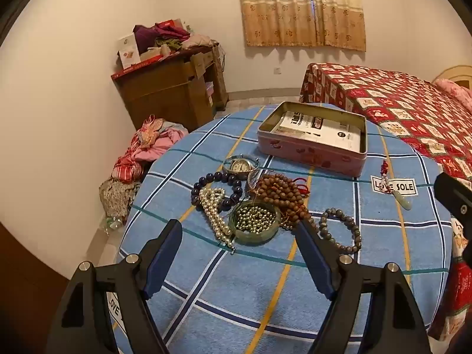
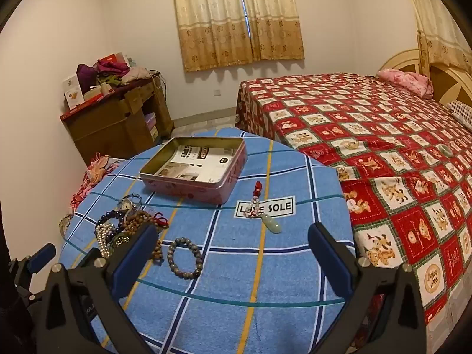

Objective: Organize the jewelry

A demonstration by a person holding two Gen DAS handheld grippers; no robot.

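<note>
Both my fingers (image 1: 237, 233) (image 2: 233, 236) gape empty above the desk (image 1: 265, 289): tangled beads (image 1: 277, 194), tin (image 1: 312, 138) beyond, bed (image 2: 383, 147) alongside.

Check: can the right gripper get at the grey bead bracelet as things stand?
Probably yes. The right gripper is open and empty, and the grey bead bracelet lies flat and alone on the blue cloth just left of centre between its fingers. Only the brown beads sit close.
</note>
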